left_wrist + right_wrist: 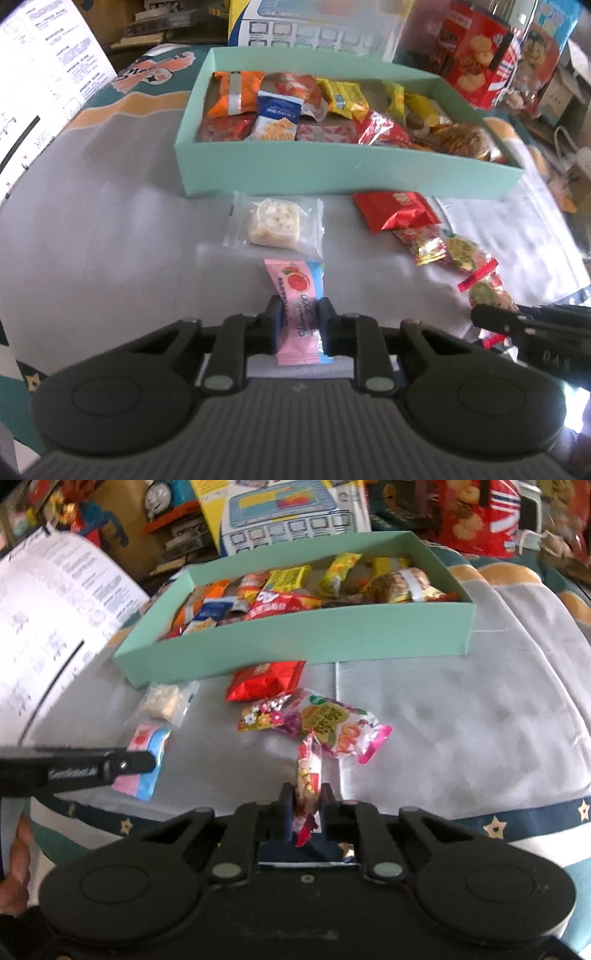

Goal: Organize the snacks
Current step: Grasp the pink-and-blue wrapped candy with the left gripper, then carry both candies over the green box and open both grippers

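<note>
Left gripper [295, 319] pinches pink candy packet [297, 295]; right gripper [307, 805] pinches red-white wrapper [309, 771]. Grey cloth [110, 229] carries mint box [332, 170] at 12 o'clock, cluttered toy cartons [280, 513] beyond.

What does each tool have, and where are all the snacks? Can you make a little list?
left tool: shut on pink grapefruit candy
right tool: shut on red-ended sweet packet
mint-green box: open, many snacks inside
loose on the cloth: clear-wrapped white square, red foil packet, pink-edged green-label packet
</note>
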`<action>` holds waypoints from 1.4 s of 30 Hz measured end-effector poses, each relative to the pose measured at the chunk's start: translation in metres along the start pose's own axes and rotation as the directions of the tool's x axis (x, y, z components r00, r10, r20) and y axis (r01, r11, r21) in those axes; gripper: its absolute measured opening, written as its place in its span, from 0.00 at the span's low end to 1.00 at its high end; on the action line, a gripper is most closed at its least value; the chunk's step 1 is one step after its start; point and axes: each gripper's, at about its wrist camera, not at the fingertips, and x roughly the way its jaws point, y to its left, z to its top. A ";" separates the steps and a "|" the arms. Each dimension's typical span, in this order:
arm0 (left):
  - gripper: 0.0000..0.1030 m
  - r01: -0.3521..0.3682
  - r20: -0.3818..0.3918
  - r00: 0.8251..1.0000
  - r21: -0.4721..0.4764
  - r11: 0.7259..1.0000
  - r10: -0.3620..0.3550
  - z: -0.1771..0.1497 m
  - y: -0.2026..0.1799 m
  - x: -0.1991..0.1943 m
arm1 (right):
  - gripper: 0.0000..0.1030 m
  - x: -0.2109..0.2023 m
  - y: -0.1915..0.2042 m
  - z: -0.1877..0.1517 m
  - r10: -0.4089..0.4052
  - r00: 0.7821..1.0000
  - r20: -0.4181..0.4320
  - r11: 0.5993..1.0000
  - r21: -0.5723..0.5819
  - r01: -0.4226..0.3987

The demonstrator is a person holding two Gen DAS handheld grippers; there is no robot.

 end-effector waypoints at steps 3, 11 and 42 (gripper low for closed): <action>0.19 0.011 0.010 1.000 -0.006 1.000 -0.011 -0.001 0.005 -0.007 | 0.13 -0.006 -0.006 0.003 0.013 1.000 0.011 0.999 0.033 -0.013; 0.19 0.049 0.035 0.998 -0.028 0.998 -0.048 0.005 0.004 -0.019 | 0.13 -0.017 -0.007 0.011 0.048 0.998 0.034 0.997 0.062 -0.050; 0.19 0.005 0.093 0.996 -0.023 1.000 -0.003 0.234 0.029 0.083 | 0.13 0.110 -0.018 0.255 0.064 0.991 0.118 0.985 0.153 -0.082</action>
